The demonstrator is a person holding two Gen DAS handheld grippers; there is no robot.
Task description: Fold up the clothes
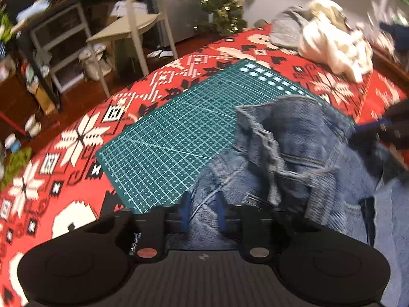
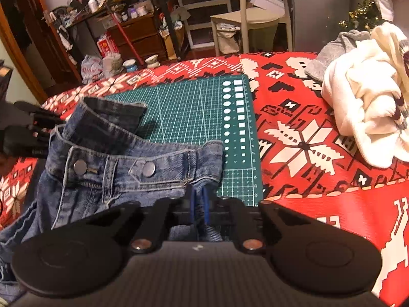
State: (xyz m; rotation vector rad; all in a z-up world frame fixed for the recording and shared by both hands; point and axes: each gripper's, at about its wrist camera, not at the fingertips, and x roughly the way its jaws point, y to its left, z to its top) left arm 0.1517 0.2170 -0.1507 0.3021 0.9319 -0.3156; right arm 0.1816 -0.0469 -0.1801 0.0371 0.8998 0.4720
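Observation:
A pair of blue jeans [image 1: 288, 148] lies bunched on the green cutting mat [image 1: 173, 133], waistband up. My left gripper [image 1: 203, 212] has denim between its blue fingers and is shut on it. In the right wrist view the jeans [image 2: 122, 168] show their waistband with two metal buttons. My right gripper [image 2: 199, 208] is shut on the waistband's right end. The left gripper [image 2: 30, 133] shows at the far left of that view, and the right gripper [image 1: 383, 130] at the right edge of the left wrist view.
The mat [image 2: 189, 112] lies on a red patterned blanket [image 2: 319, 133]. A pile of white and grey clothes [image 2: 365, 89] sits at the right. A cream chair [image 2: 255, 12], shelves and clutter stand beyond the bed edge.

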